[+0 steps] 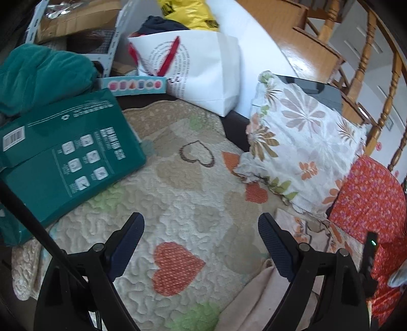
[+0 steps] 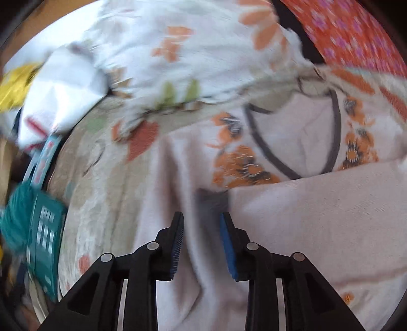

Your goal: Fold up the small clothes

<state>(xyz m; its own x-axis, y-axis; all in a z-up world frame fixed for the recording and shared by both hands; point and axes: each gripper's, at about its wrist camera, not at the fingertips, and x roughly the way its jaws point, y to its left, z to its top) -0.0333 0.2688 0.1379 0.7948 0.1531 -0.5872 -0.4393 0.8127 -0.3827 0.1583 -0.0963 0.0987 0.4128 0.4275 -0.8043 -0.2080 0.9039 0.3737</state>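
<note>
A stitched, puckered cloth quilt [image 1: 178, 203] lies matt under a soft pale knit top [image 2: 318, 216] with glinting orange embroidery. A teal cardboard box [image 1: 68, 157] shows a slight sheen; the white paper bag [image 1: 203, 71] is smooth. The floral pillow [image 1: 300, 142] is crumpled cotton-like cloth. Varnished wood spindles [image 1: 361, 68] gleam. Each matt black plastic tool [image 1: 201, 244] [image 2: 202, 244] carries ribbed blue pads [image 2: 178, 247].

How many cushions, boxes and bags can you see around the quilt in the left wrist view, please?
Cushions: 2, floral pillow and red patterned cushion
Boxes: 1, green box
Bags: 2, white paper bag and yellow plastic bag
Total: 5
</note>
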